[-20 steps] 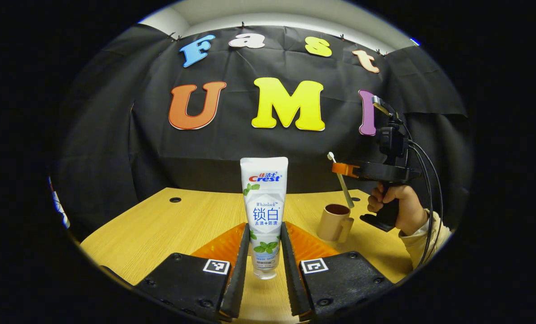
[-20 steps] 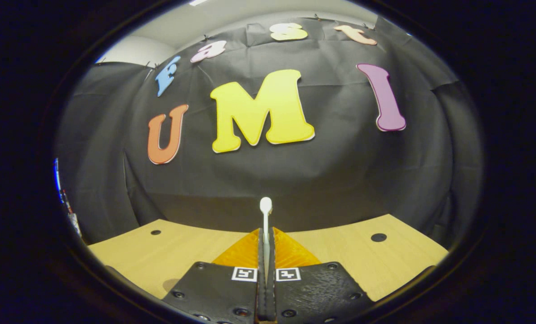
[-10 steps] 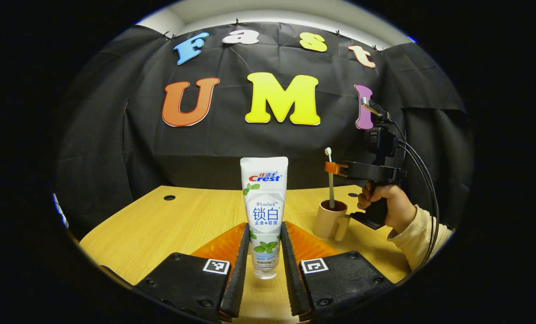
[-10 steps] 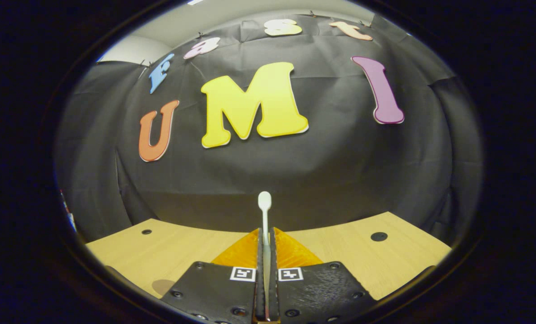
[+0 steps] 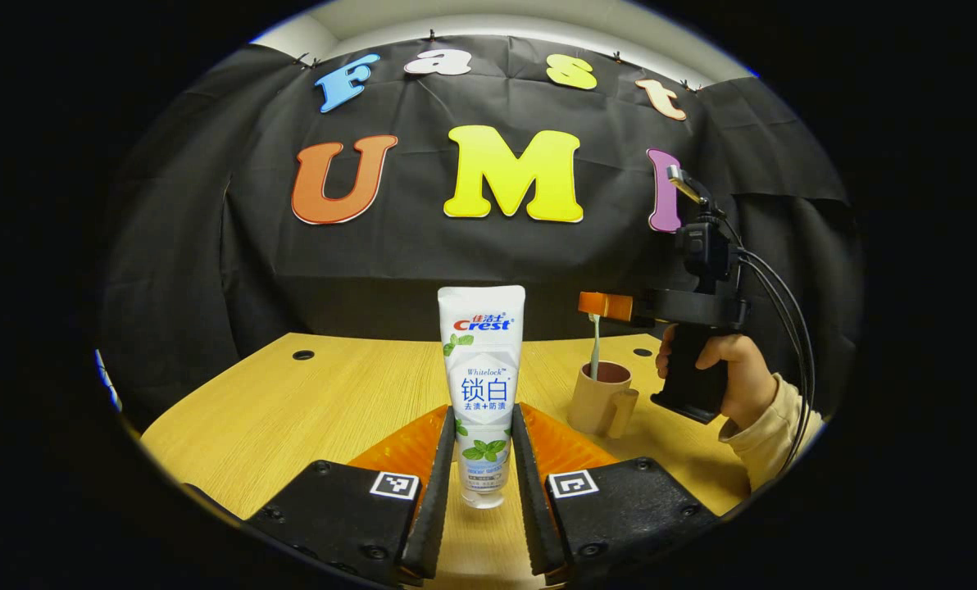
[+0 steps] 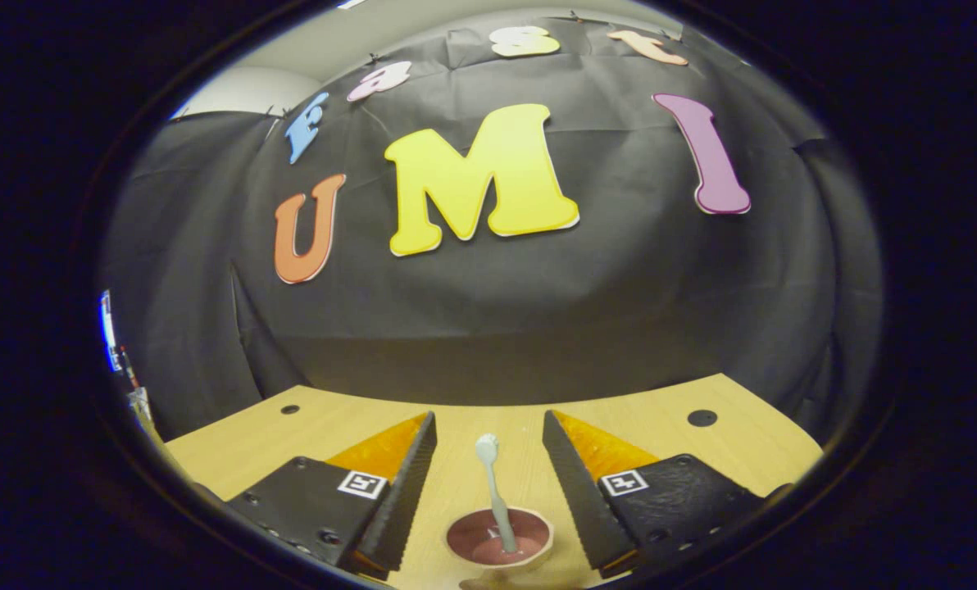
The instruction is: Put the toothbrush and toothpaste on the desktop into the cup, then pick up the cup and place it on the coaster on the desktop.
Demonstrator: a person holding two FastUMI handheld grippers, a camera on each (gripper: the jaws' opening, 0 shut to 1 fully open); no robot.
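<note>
In the left gripper view my left gripper (image 5: 483,459) is shut on an upright white toothpaste tube (image 5: 482,360), held above the wooden desk (image 5: 308,410). To the right stands a tan cup (image 5: 599,400) with a handle, and a pale toothbrush (image 5: 593,348) stands in it. Just above the cup hovers the right gripper (image 5: 603,305), held by a hand (image 5: 730,381). In the right gripper view my right gripper (image 6: 488,467) is open, and the toothbrush (image 6: 493,483) stands free between the fingers with its handle in the cup (image 6: 498,541) below.
The desk (image 6: 669,434) has small dark round holes (image 5: 302,355) (image 6: 702,418) near its far edge. Black cloth closes the booth behind the desk. Cables (image 5: 783,303) hang from the right gripper's handle.
The right gripper has opened and let go of the toothbrush, which now stands in the cup. The left gripper still holds the toothpaste in the same place.
</note>
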